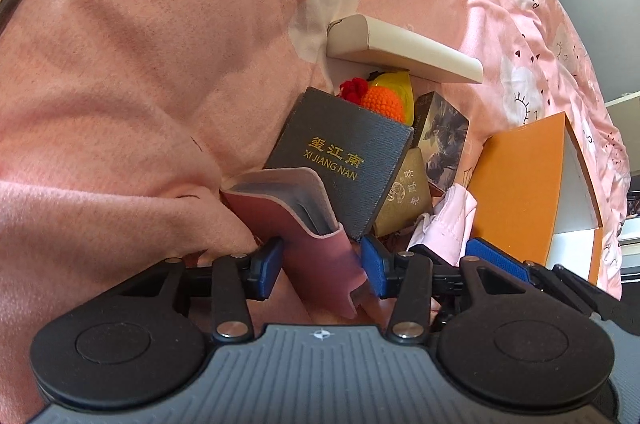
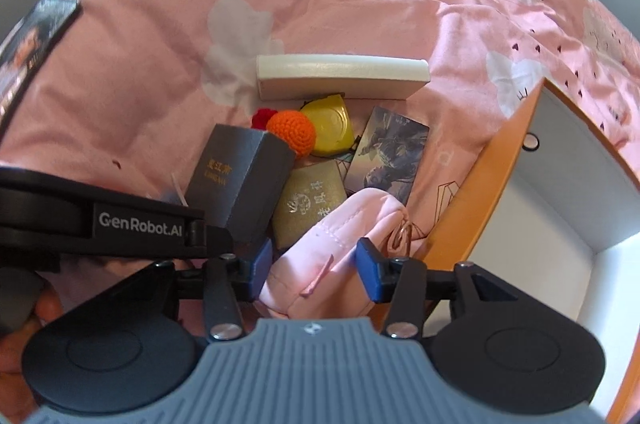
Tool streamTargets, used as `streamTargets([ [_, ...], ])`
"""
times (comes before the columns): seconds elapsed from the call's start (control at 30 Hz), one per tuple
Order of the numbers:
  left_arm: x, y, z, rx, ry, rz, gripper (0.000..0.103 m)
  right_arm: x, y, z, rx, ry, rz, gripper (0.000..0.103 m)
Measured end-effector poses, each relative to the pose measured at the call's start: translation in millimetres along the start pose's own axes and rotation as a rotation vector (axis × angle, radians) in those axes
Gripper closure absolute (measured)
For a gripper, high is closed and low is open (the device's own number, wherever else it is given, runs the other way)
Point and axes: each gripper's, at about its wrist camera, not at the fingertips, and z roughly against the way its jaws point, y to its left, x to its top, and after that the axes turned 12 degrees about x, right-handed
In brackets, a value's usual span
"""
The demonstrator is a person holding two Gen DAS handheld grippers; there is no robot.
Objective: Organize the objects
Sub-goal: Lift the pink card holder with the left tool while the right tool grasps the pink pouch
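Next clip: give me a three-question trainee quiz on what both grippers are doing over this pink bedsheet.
1. True or false: the left gripper has a dark red leather card wallet between its fingers.
2. The right gripper straddles which item? A. soft pink fabric pouch B. orange crocheted ball C. grey textured box with gold lettering
3. Fill in: the open orange box with a white interior lies to the ___ of the pile in the right wrist view.

Key: 1 true; 2 A; 3 right
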Motion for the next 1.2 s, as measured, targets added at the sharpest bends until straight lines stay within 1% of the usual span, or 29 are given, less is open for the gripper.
streamTargets([
  [0.17,2,3,-3,-0.014,0.013,-0.003,0.048,6,-10,4,-0.017,0.026,0.01,0.053],
  [0.33,1,-1,-4,-0.006,0.012,-0.028,0.046,9,-6,-5,-0.015,0.076,0.048,0.051],
  [0.4,1,-1,-5,-0.007,0.016,-0.023,0.046,9,-2,-10,-0.025,0.092,0.068,0.05],
  [0.47,3,1,-4,-0.011,0.027,0.005,0.045,9,1,-12,-0.029,0.105,0.081,0.05],
  [0.53,4,-1,-5,-0.007,0.036,0.015,0.046,6,4,-12,-0.03,0.113,0.098,0.053],
  [0.6,4,-3,-6,0.009,0.04,0.028,0.043,3,5,-10,-0.029,0.115,0.111,0.061],
  [0.67,6,-8,-8,0.024,0.038,0.045,0.035,0,5,-7,-0.014,0.109,0.113,0.064],
  [0.73,6,-14,-9,0.044,0.034,0.052,0.028,-2,6,-5,0.003,0.104,0.114,0.066],
  [0.8,6,-17,-12,0.071,0.027,0.053,0.028,-5,8,-3,0.012,0.096,0.116,0.069],
  [0.83,5,-18,-13,0.074,0.022,0.04,0.03,-6,8,-2,0.016,0.091,0.117,0.069],
  [0.93,2,-16,-12,0.071,0.012,-0.006,0.042,-10,7,3,0.011,0.069,0.12,0.071],
  [1.03,1,-10,-8,0.034,0.014,-0.023,0.048,-13,6,10,0.007,0.039,0.111,0.075],
  [1.13,-3,-5,-2,0.008,0.012,-0.065,0.056,-19,6,22,-0.003,-0.009,0.098,0.094],
  [1.17,-5,-4,1,0.0,0.005,-0.091,0.058,-21,5,28,0.004,-0.03,0.09,0.103],
  [1.2,-6,-3,4,-0.005,-0.005,-0.119,0.059,-22,4,33,0.016,-0.047,0.077,0.103],
])
